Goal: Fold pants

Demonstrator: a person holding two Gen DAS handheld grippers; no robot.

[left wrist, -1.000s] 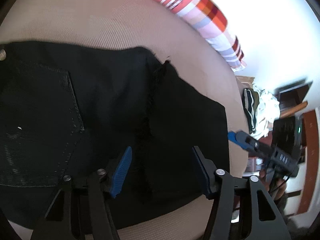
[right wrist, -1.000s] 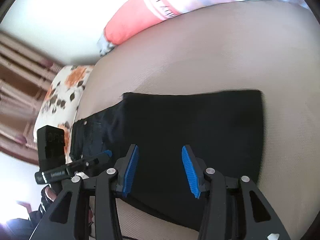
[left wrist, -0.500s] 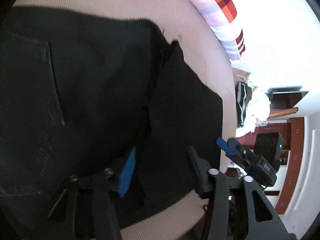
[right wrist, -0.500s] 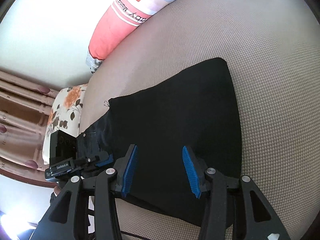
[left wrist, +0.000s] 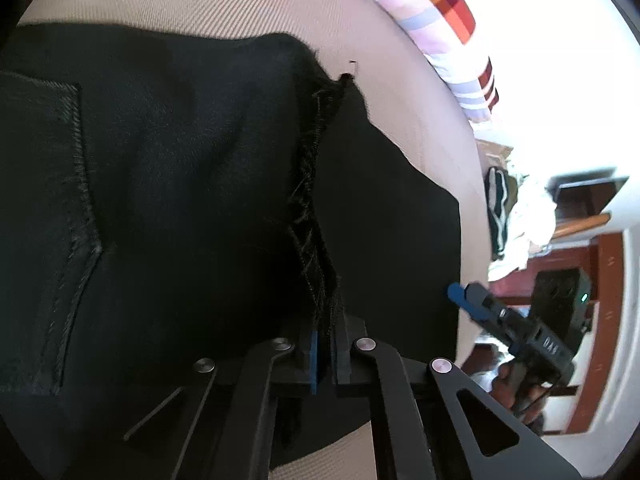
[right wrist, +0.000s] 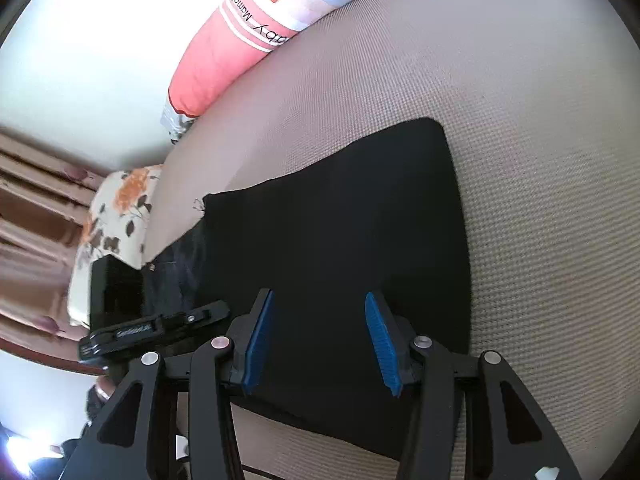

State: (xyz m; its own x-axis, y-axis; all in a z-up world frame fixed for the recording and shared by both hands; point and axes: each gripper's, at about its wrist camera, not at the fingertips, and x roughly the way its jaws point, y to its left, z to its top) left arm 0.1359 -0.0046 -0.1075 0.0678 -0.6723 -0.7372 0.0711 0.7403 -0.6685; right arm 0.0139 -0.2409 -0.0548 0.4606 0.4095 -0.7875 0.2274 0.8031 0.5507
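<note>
Black pants (left wrist: 180,200) lie folded on the beige bed, a back pocket seam at the left. A frayed hem ridge (left wrist: 316,184) runs down the middle to my left gripper (left wrist: 326,344), which is shut on that cloth edge. In the right wrist view the same pants (right wrist: 340,220) spread as a flat dark rectangle. My right gripper (right wrist: 319,296) hovers open over their near part, nothing pressed between its blue pads. Its blue tip (left wrist: 460,294) also shows at the pants' right edge in the left wrist view. The left gripper's body (right wrist: 160,326) shows at the left.
The beige woven bed cover (right wrist: 520,160) surrounds the pants. A pink striped and checked pillow (right wrist: 248,40) lies along the far side, and a floral pillow (right wrist: 120,208) sits at the left. A pile of clothes (left wrist: 516,220) lies beyond the bed's right edge.
My left jaws have closed from wide open onto the frayed hem ridge, and that camera has come closer to the cloth. The right gripper has rolled slightly and stays open.
</note>
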